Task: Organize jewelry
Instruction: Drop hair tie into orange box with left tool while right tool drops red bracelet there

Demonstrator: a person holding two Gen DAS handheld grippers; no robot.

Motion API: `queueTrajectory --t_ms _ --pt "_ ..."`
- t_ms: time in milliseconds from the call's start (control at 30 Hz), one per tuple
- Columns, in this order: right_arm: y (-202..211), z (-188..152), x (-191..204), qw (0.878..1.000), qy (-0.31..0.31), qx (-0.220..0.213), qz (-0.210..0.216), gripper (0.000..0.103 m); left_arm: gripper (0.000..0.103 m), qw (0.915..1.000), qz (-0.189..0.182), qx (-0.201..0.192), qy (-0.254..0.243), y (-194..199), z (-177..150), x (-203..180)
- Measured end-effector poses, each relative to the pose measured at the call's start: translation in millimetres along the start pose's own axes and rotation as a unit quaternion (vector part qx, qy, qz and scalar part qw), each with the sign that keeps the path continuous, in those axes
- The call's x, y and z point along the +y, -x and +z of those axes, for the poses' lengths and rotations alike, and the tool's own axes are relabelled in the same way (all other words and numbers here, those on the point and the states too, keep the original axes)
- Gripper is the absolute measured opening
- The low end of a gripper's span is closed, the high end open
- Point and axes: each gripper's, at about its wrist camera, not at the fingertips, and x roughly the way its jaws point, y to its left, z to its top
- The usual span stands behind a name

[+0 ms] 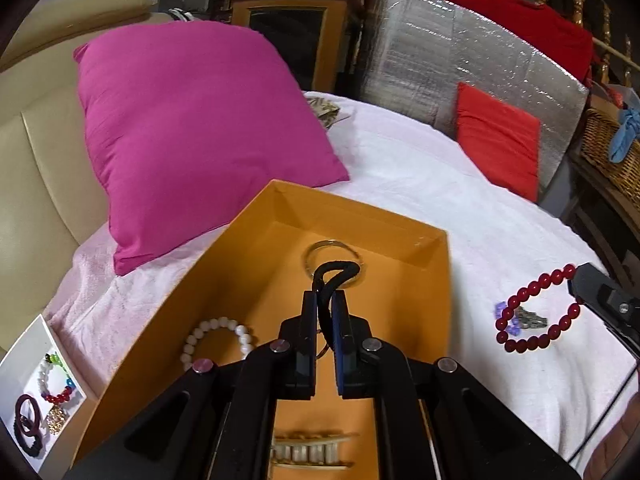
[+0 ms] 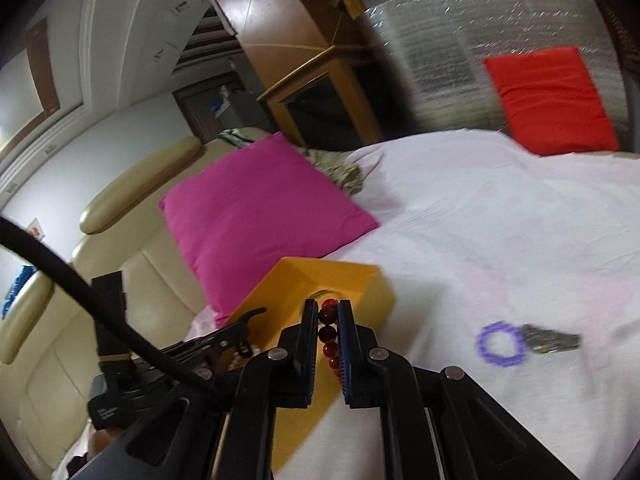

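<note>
My left gripper [image 1: 325, 298] is shut on a black hair tie [image 1: 336, 274] and holds it over the open orange box [image 1: 432, 252]. In the box lie a metal bangle [image 1: 320, 246], a white bead bracelet [image 1: 218, 338] and a gold hair comb [image 1: 312, 450]. My right gripper [image 2: 325, 308] is shut on a red bead bracelet [image 2: 329, 334], which hangs above the white sheet right of the box [image 2: 376, 296]; the bracelet also shows in the left wrist view [image 1: 532, 312]. A purple ring [image 2: 500, 344] and a grey clip [image 2: 554, 340] lie on the sheet.
A white tray [image 1: 24, 356] with beads and hair ties sits at the left of the box. A magenta pillow [image 1: 192, 128] leans on the beige headboard. A red cushion [image 1: 498, 140] stands against a silver panel. A wicker basket [image 1: 612, 148] is at far right.
</note>
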Motion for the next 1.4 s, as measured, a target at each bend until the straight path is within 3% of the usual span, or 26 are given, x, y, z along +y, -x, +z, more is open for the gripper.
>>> queueTrajectory --t_ms 200,733,900,1133,1400 --pt "-23.7 -3.7 26.5 0.999 0.000 0.021 0.047 0.010 0.007 0.9997 0.002 0.025 -0.001 -9.5 -4.5 4.3" --pt "-73.5 -17.2 23.2 0.996 0.005 0.086 0.031 0.011 0.007 0.9981 0.019 0.055 -0.022 -24.0 -9.5 -2.1" --pt "-85.8 -11.6 12.7 0.995 -0.017 0.093 0.020 0.013 0.008 0.9966 0.043 0.057 -0.040 -28.1 -11.0 -6.3" --pt "-69.1 3.6 -13.2 0.997 -0.043 0.063 0.007 0.016 0.010 0.9967 0.058 0.039 -0.041 -26.6 -7.5 -7.6" --pt "-22.3 23.0 -74.4 0.996 -0.061 0.036 -0.047 0.016 0.010 0.9962 0.060 0.017 -0.061 -21.3 -4.3 -29.5"
